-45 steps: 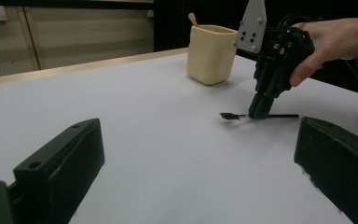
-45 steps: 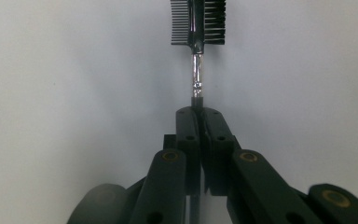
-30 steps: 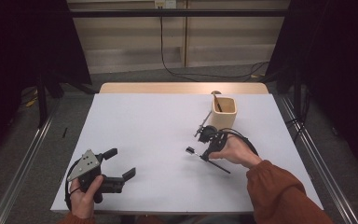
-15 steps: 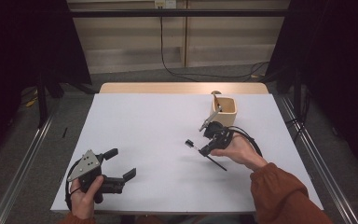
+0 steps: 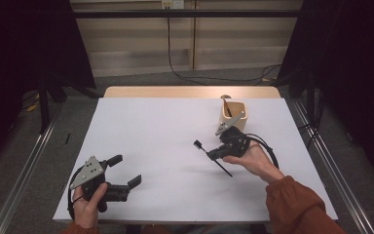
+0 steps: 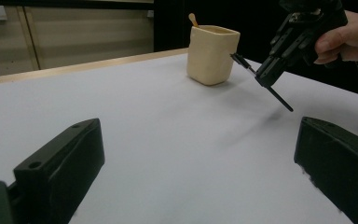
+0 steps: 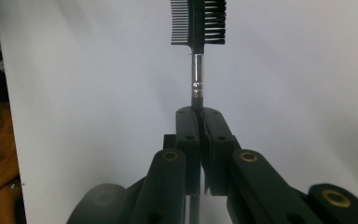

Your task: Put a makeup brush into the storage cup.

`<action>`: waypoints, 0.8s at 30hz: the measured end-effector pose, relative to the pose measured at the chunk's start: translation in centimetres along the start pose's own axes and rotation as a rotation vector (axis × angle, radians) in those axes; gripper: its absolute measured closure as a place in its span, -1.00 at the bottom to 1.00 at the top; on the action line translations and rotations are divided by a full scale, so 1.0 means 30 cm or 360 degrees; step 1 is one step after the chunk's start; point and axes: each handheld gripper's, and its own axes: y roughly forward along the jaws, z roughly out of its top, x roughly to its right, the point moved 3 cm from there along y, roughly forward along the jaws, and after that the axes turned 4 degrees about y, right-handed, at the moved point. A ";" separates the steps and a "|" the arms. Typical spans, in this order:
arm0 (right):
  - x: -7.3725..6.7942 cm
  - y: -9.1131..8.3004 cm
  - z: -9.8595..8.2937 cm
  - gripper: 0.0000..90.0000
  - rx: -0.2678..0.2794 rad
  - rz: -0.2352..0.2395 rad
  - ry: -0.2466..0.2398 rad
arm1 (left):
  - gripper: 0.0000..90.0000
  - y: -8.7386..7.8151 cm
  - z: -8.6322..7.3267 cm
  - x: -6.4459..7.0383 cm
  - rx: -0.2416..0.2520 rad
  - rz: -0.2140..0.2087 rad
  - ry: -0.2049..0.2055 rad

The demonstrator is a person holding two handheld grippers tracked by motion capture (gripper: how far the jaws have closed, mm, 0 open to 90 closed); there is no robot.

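My right gripper (image 5: 213,155) is pinched on a thin black brush (image 5: 211,157), the jaws pressed together around its handle about midway along; in the right gripper view the brush (image 7: 196,56) runs straight up from between the jaws, with a metal ferrule and a head that has comb teeth on one side and bristles on the other. In the high view I see the brush held clear above the white table (image 5: 165,141), its head end pointing toward the table's middle and its tail end toward my side, with a faint shadow on the surface beneath it. The gripper sits just on my side of the cream cup (image 5: 233,116), which stands upright toward the far right of the table with a wooden stick (image 5: 227,104) in it; brush and cup are apart. My left gripper (image 5: 125,171) rests at the near left corner, well apart from all this, jaws spread wide with nothing between them.
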 end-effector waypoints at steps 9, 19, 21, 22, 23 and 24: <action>-0.008 -0.037 0.005 0.92 0.0247 0.0000 -0.0030 | -0.96 0.000 0.000 0.001 0.0000 -0.0003 0.0000; -0.005 -0.075 0.002 0.92 0.0458 -0.0013 -0.0025 | -0.96 0.001 0.000 0.002 0.0000 -0.0002 0.0002; -0.007 -0.082 0.000 0.92 0.0506 -0.0003 -0.0026 | -0.96 0.001 0.000 0.002 0.0000 -0.0001 0.0005; -0.007 -0.085 -0.001 0.92 0.0536 -0.0008 -0.0028 | -0.96 0.001 0.000 0.002 0.0000 -0.0003 0.0006; -0.008 -0.090 -0.001 0.92 0.0566 -0.0003 -0.0028 | -0.96 0.001 0.000 0.003 -0.0001 -0.0003 0.0003; -0.009 -0.095 -0.001 0.92 0.0598 0.0008 -0.0032 | -0.96 0.001 0.001 0.004 -0.0001 -0.0003 0.0004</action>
